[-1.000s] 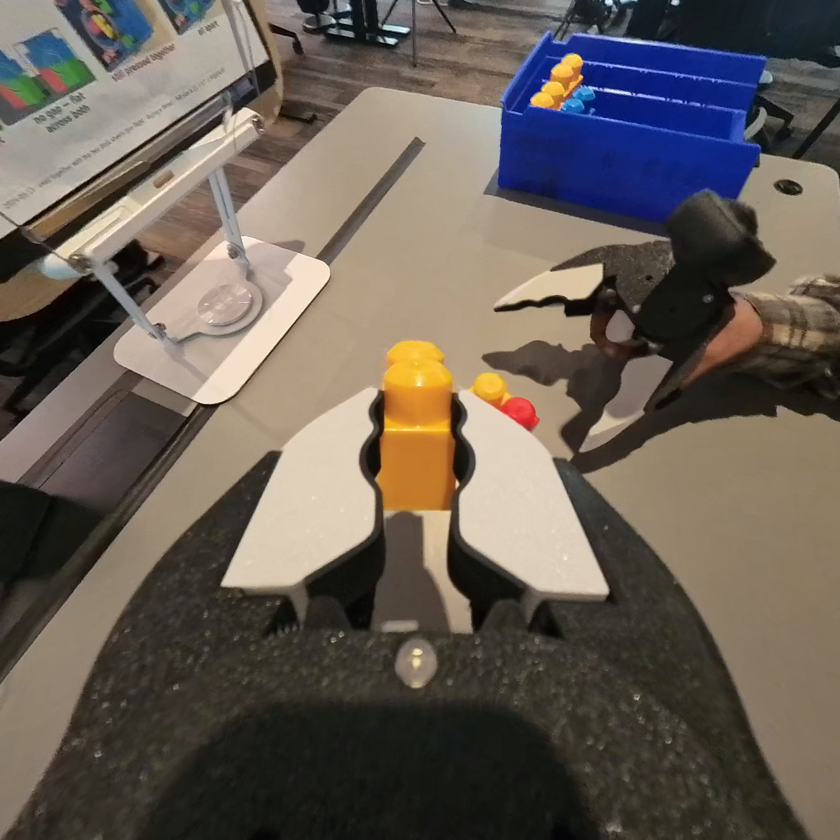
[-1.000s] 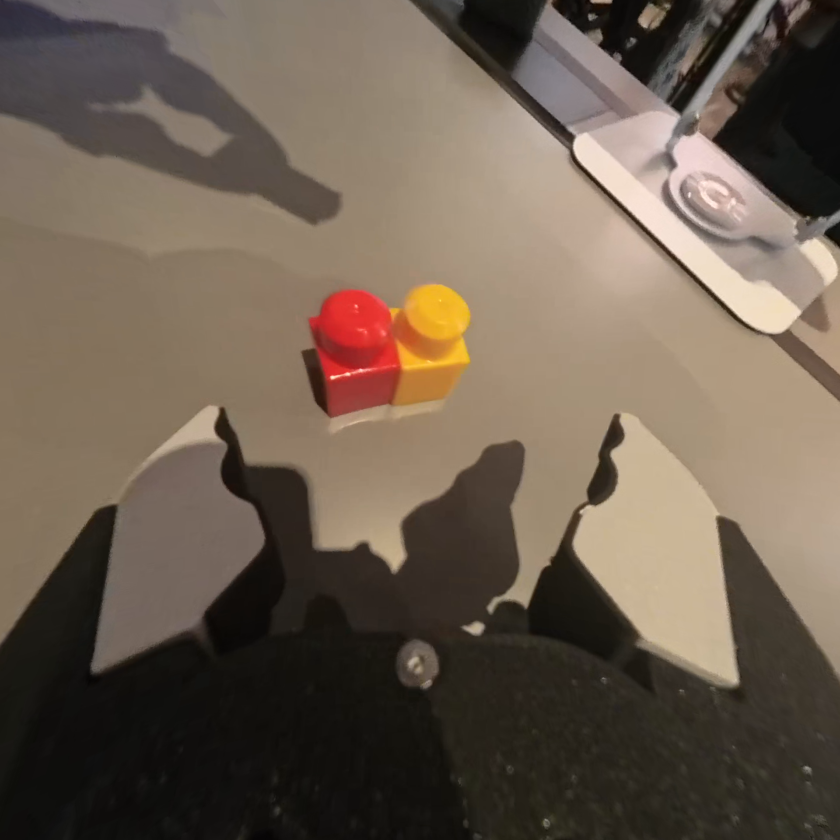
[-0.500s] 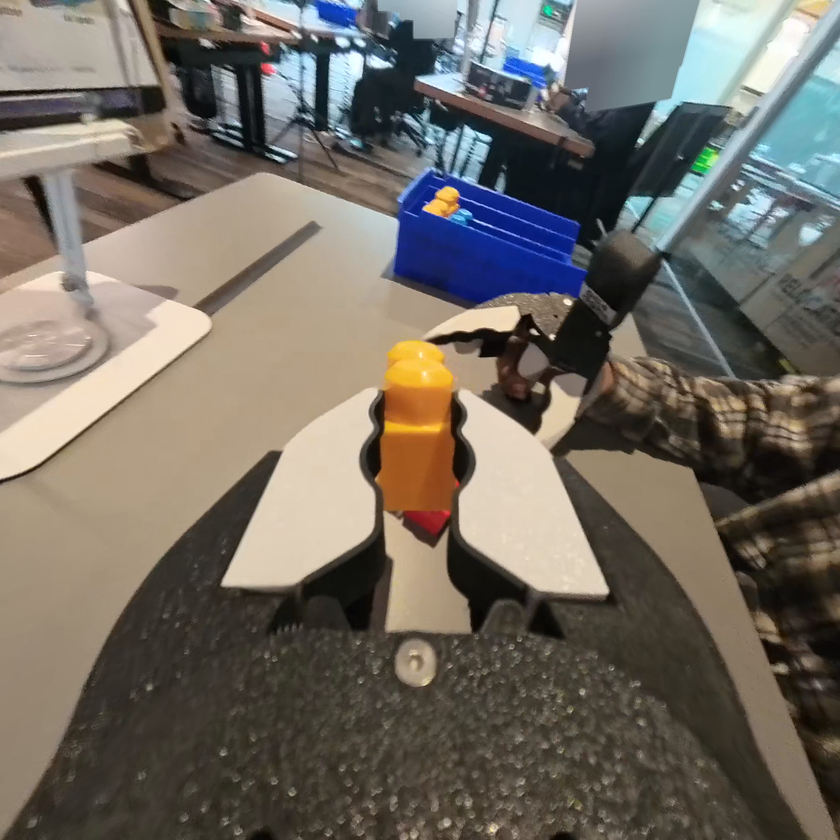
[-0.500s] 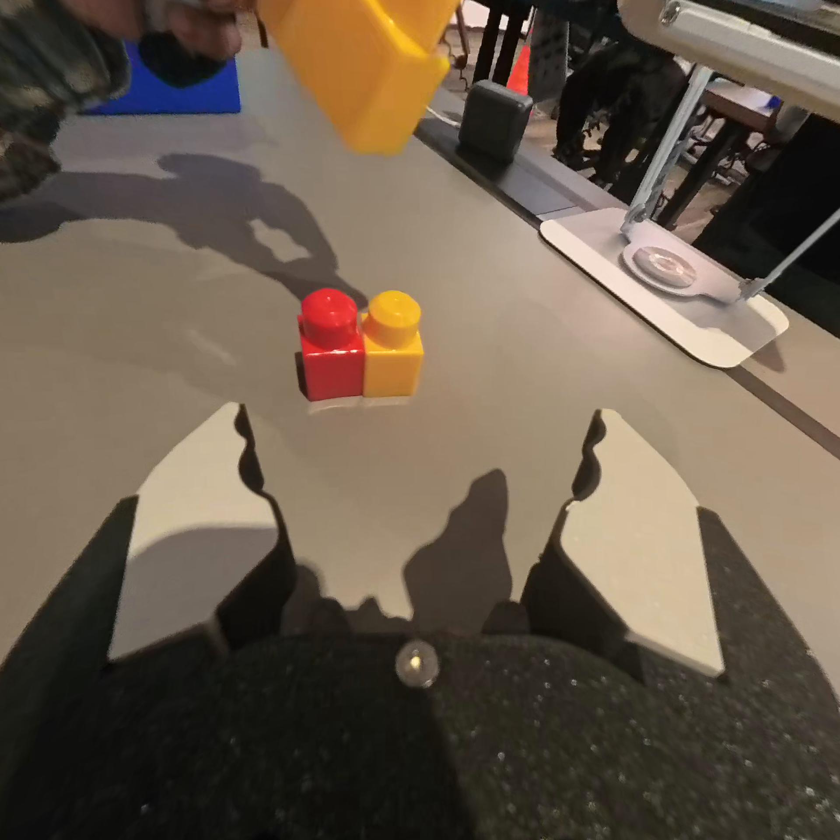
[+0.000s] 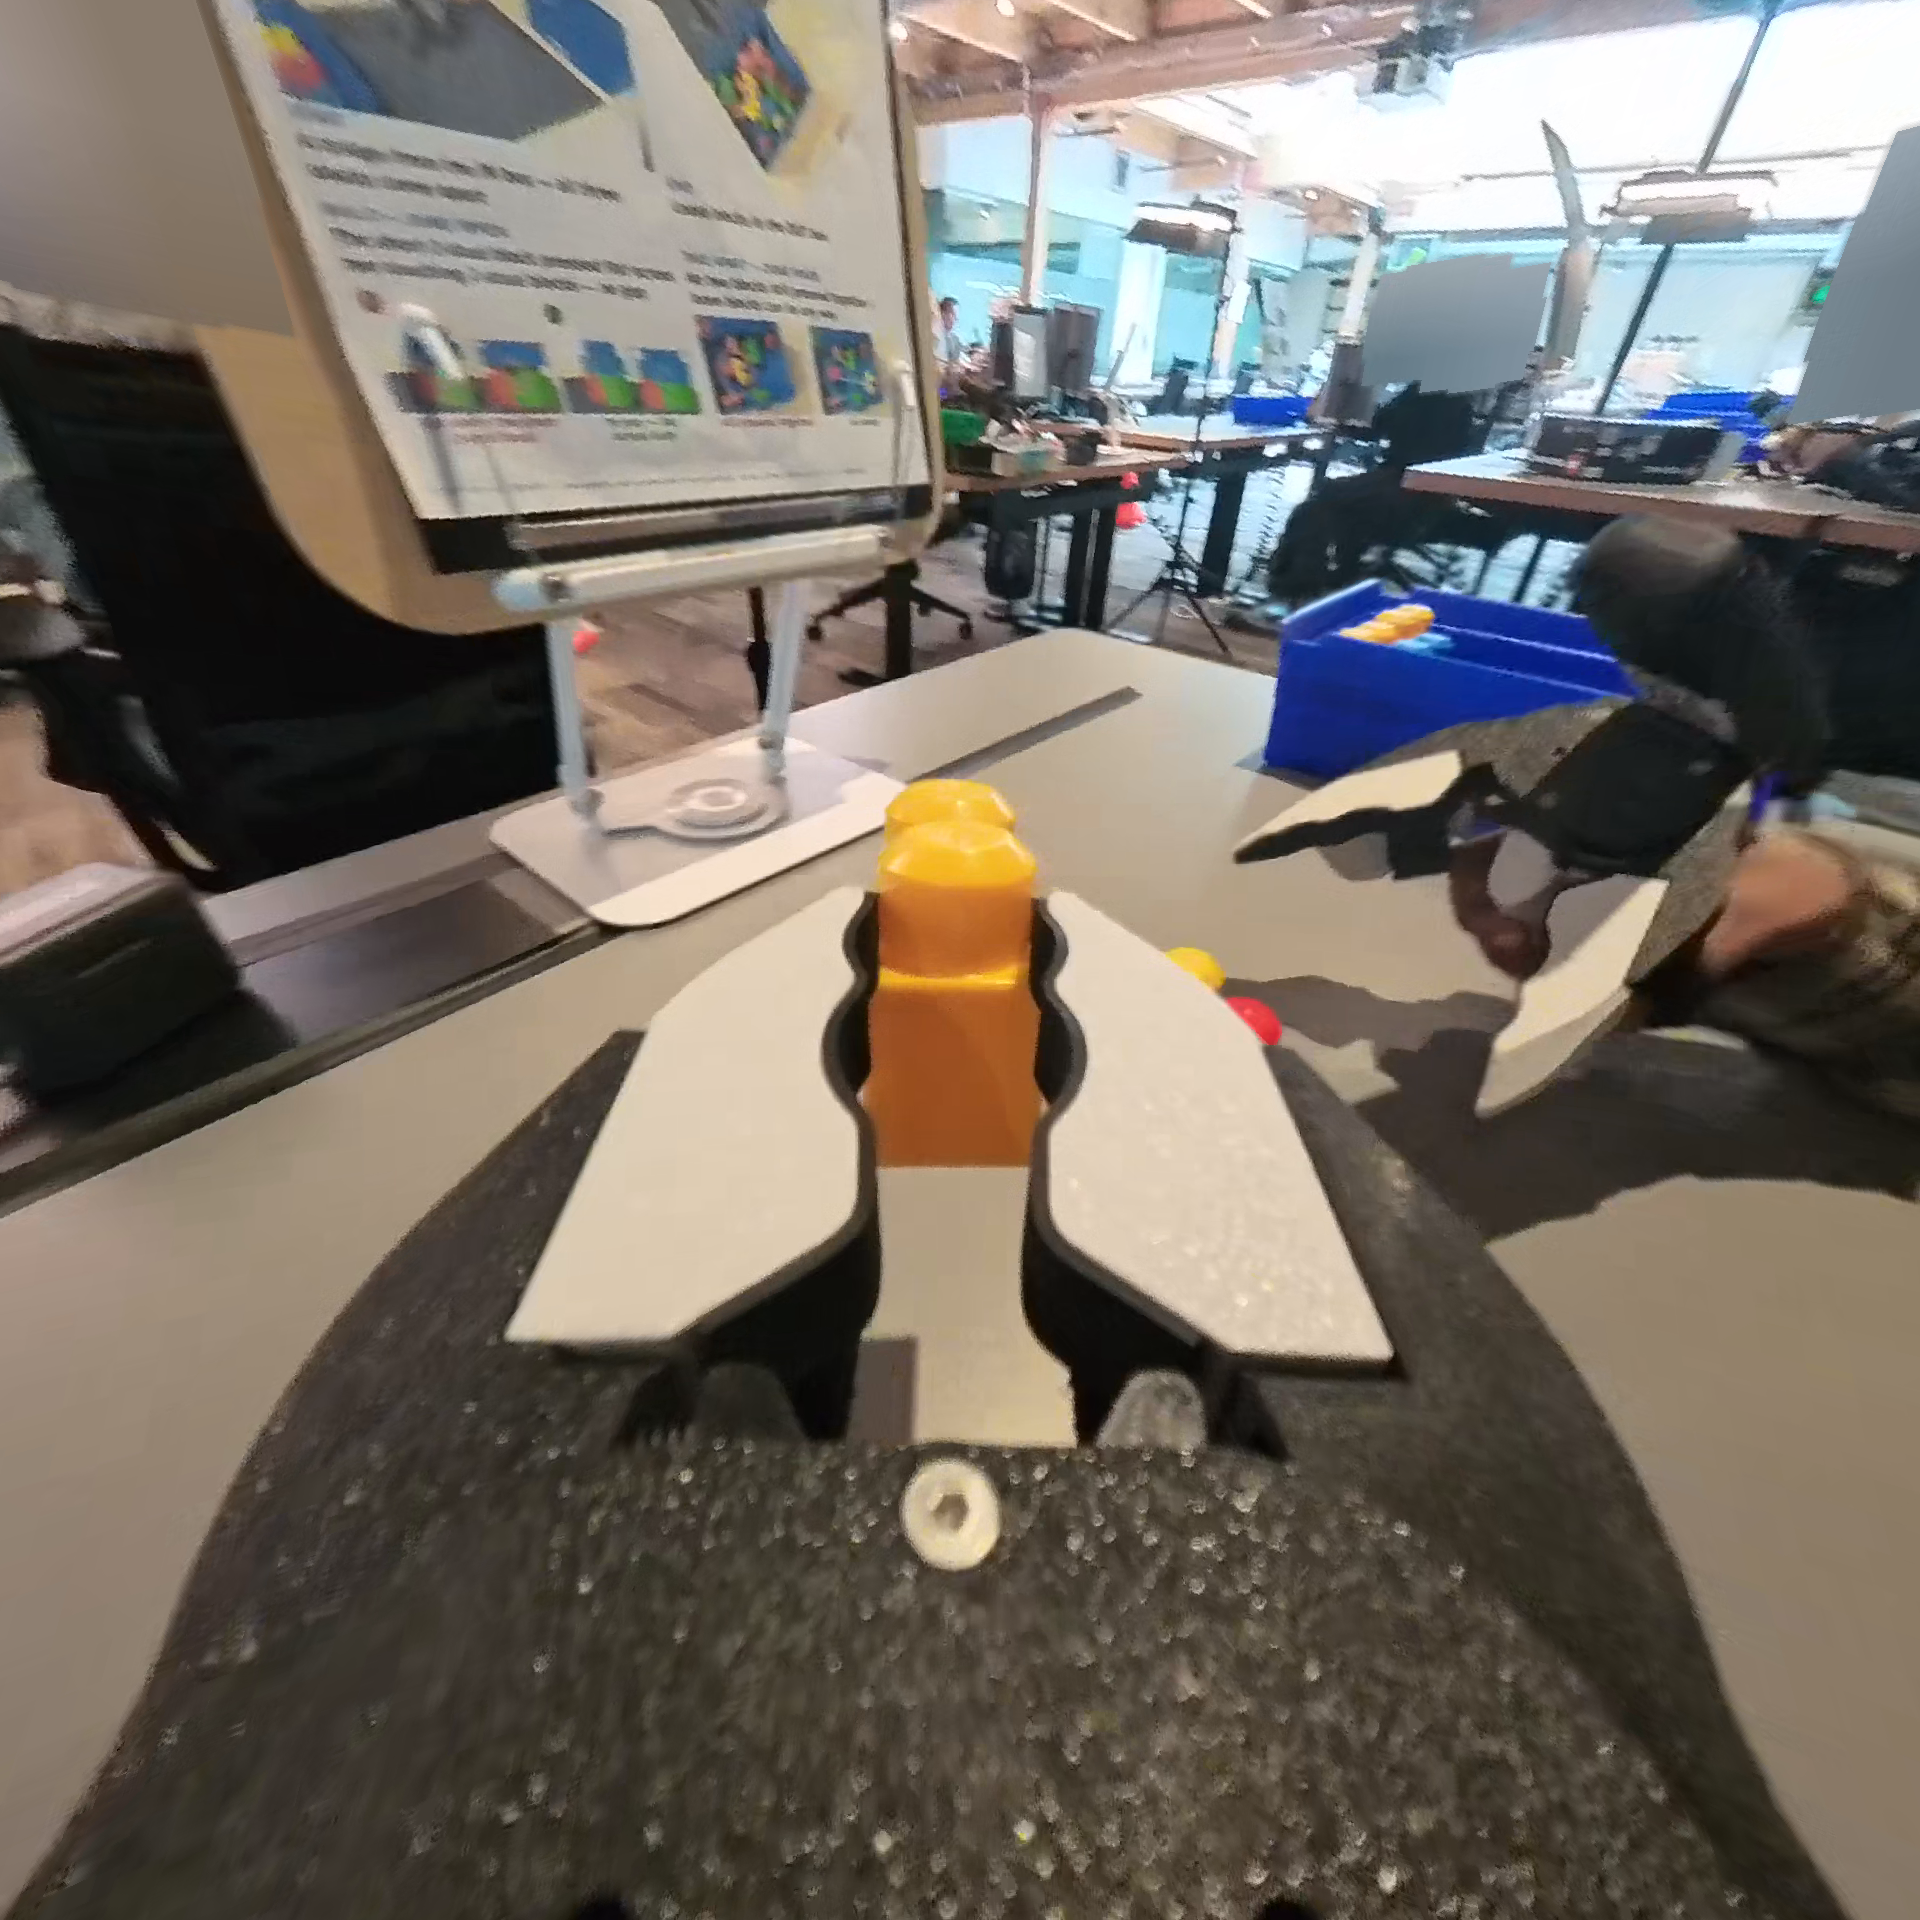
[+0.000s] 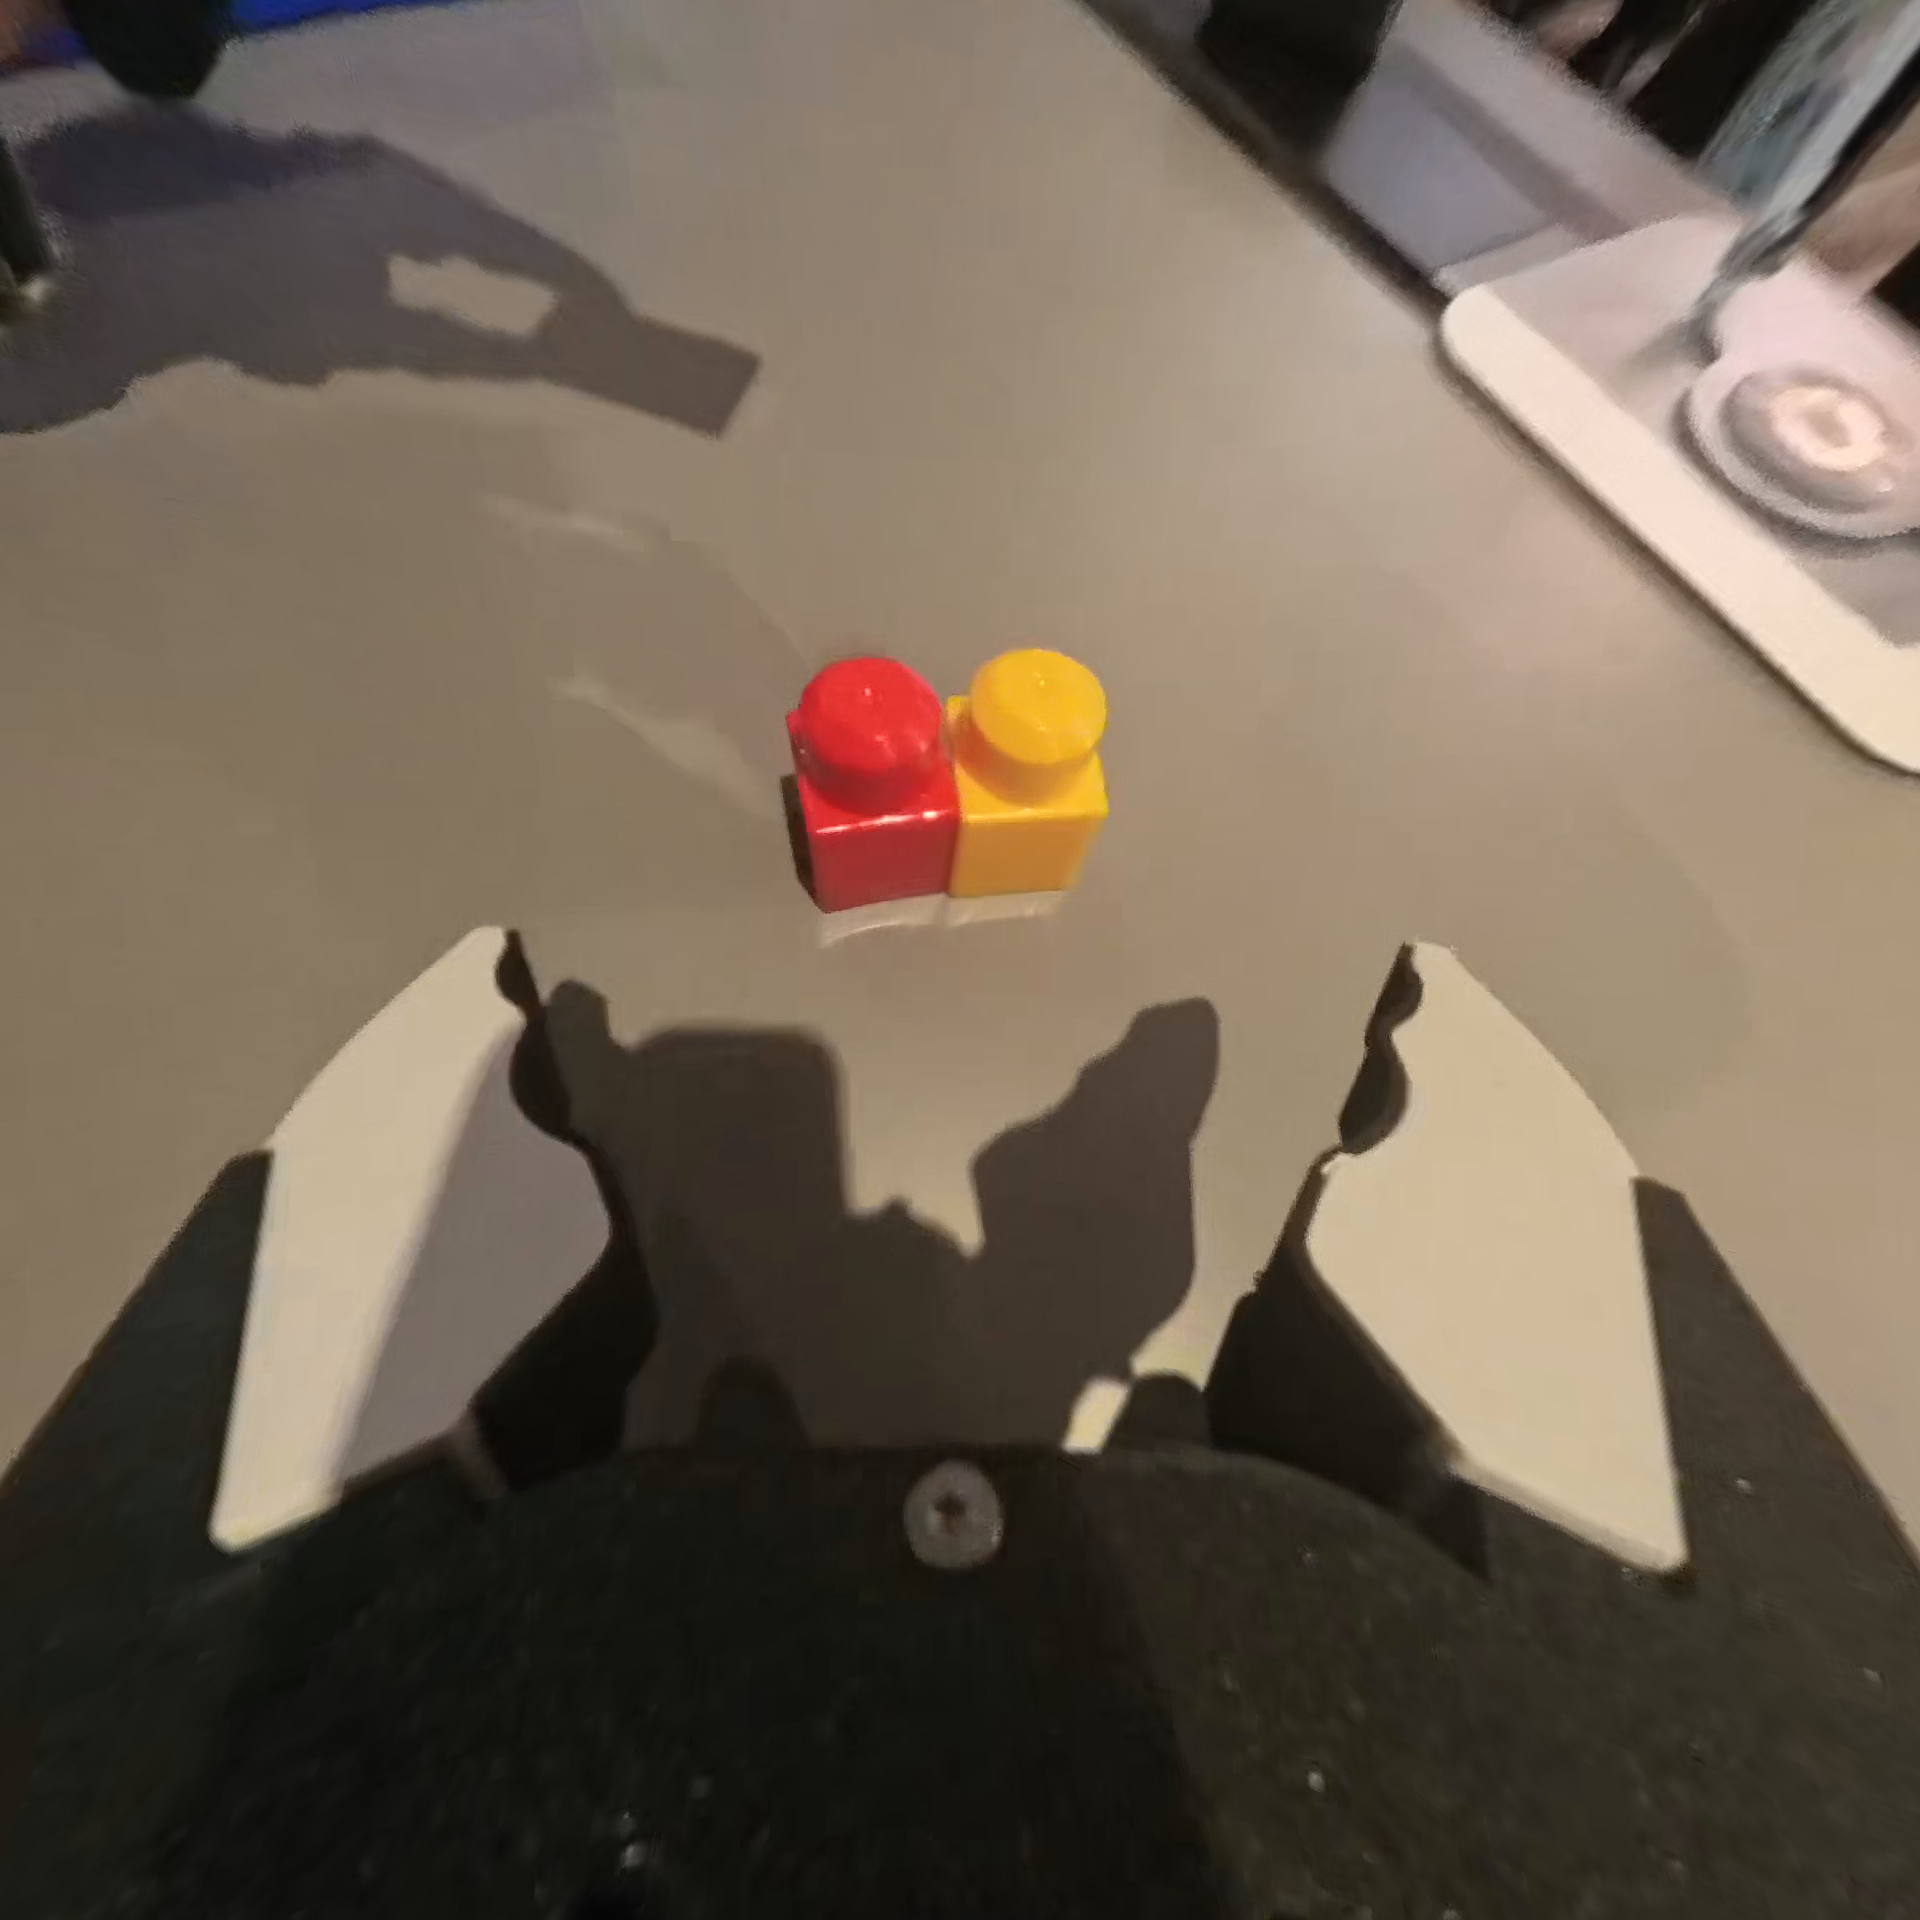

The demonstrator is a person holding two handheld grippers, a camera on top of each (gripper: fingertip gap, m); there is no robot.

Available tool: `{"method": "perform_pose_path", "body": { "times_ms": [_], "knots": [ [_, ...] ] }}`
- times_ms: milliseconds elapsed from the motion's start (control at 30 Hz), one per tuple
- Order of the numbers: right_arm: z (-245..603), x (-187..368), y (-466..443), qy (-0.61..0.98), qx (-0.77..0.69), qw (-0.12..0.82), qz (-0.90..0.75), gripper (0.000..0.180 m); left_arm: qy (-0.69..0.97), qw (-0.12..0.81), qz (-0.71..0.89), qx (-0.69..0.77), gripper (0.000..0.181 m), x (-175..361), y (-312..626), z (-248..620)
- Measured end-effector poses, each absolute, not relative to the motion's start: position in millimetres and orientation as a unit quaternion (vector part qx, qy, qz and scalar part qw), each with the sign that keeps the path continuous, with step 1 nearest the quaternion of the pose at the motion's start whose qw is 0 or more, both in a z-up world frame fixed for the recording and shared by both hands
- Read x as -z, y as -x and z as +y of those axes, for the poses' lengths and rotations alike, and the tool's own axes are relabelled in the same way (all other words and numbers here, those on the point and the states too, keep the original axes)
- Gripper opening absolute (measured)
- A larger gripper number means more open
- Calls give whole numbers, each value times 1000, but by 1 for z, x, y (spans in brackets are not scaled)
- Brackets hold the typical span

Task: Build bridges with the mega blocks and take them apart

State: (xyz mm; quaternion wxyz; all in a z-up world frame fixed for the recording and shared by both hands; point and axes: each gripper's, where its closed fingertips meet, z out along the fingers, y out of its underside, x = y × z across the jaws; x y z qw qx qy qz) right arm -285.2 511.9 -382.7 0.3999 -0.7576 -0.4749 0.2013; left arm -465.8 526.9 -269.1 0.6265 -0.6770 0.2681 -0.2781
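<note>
Pinching an orange two-stud block, the left gripper is held above the grey surface. The right gripper is spread wide, empty, before a red block apparently touching a yellow block.

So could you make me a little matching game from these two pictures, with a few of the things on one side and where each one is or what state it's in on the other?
Things:
1. orange block
2. red block
3. right gripper
4. blue bin

States or places:
A. at the far end of the table, with blocks inside
B. open and empty, above the table
C. clamped between the fingers of the left gripper
D. standing on the table, touching the yellow block

Pairs: 1-C, 2-D, 3-B, 4-A
</note>
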Motion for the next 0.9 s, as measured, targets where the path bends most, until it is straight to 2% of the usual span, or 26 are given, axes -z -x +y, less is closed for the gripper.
{"method": "perform_pose_path", "body": {
  "times_ms": [233,433,700,767,900],
  "knots": [
    [522,367,306,795,-120,195,-561,132,700,628,237,246,28,283,506,540],
    [529,398,318,803,-53,73,-590,128,694,638,213,256,28,274,521,539],
    [526,428,316,820,-35,11,-572,106,700,629,214,262,28,278,520,539],
    [523,431,317,819,-47,-4,-572,83,702,627,216,260,28,279,519,539],
    [528,426,323,804,-67,21,-591,77,701,629,216,258,27,278,520,538]
  ]
}}
